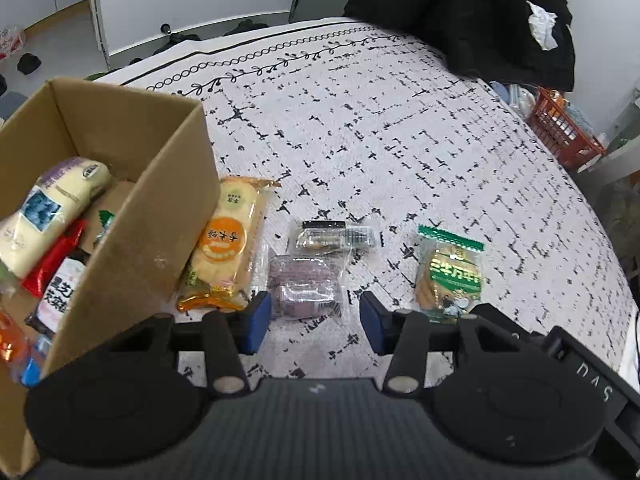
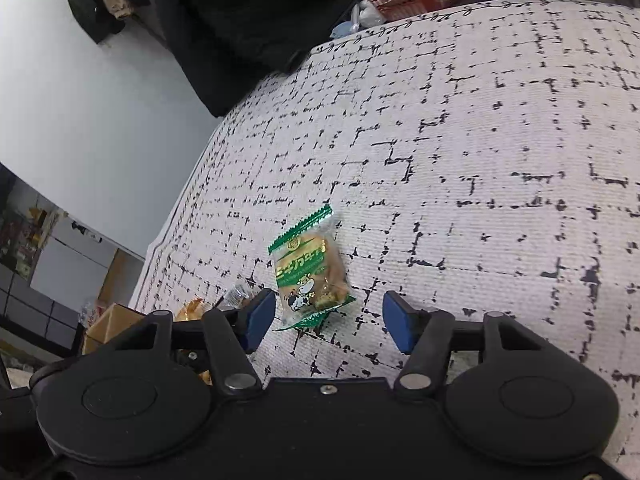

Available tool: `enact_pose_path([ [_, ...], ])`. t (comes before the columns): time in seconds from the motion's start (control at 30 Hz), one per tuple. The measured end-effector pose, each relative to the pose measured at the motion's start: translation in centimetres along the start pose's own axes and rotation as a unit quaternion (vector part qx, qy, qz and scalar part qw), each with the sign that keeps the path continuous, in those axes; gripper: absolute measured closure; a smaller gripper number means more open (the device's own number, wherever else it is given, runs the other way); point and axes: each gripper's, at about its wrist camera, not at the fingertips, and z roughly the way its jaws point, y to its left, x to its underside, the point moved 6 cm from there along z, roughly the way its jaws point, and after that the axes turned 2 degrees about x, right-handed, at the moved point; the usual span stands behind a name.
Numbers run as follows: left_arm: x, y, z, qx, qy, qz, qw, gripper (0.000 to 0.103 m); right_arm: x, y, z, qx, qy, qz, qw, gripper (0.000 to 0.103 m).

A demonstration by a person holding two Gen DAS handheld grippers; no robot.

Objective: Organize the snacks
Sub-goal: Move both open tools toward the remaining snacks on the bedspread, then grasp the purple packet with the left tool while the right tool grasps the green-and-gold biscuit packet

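Left gripper (image 1: 314,322) jaws apart, nothing gripped; purple snack pkt (image 1: 306,286) lies between tips on patterned cloth (image 1: 400,128), beside cardboard box (image 1: 132,184). Right gripper (image 2: 329,322) jaws apart, empty, over green snack pkt (image 2: 312,276).

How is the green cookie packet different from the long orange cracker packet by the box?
The green cookie packet is short and lies alone on the bedspread; the orange cracker packet is longer and lies against the cardboard box. One has green trim, the other orange-gold. Both are sealed, partly see-through and outside the box.
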Motion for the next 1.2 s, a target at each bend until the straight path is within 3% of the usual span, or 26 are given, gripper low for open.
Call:
enact_pose_path([
  [0.33,0.1,0.4,2.1,-0.011,-0.002,-0.019,0.9998,0.055,0.0,0.4,0.9,0.008,-0.002,-0.022,1.000,0.047],
  [0.43,-0.1,0.4,2.0,-0.014,-0.004,-0.023,0.9996,0.060,0.0,0.6,1.1,0.009,-0.004,-0.026,1.000,0.047],
  [0.63,-0.1,0.6,0.7,-0.001,-0.010,-0.027,0.9996,0.068,-0.2,1.7,2.1,0.020,-0.010,-0.056,0.998,0.047],
  [0.9,-0.2,1.3,-1.3,0.007,-0.017,-0.034,0.9992,0.070,-0.2,2.9,3.2,0.041,-0.015,-0.098,0.994,0.043],
  [0.97,-0.3,1.3,-1.8,0.011,-0.022,-0.032,0.9992,0.070,0.2,3.3,3.2,0.053,-0.016,-0.126,0.990,0.048],
  [1.0,-0.3,1.3,-2.1,0.013,-0.024,-0.030,0.9992,0.070,0.4,3.4,3.2,0.058,-0.015,-0.135,0.989,0.057],
  [1.03,-0.3,1.3,-2.3,0.014,-0.025,-0.028,0.9992,0.070,0.5,3.5,3.2,0.061,-0.012,-0.142,0.988,0.060],
  [1.2,-0.2,1.4,-3.9,0.027,-0.025,-0.028,0.9989,0.070,0.4,3.5,2.5,0.056,-0.007,-0.126,0.990,0.064],
])
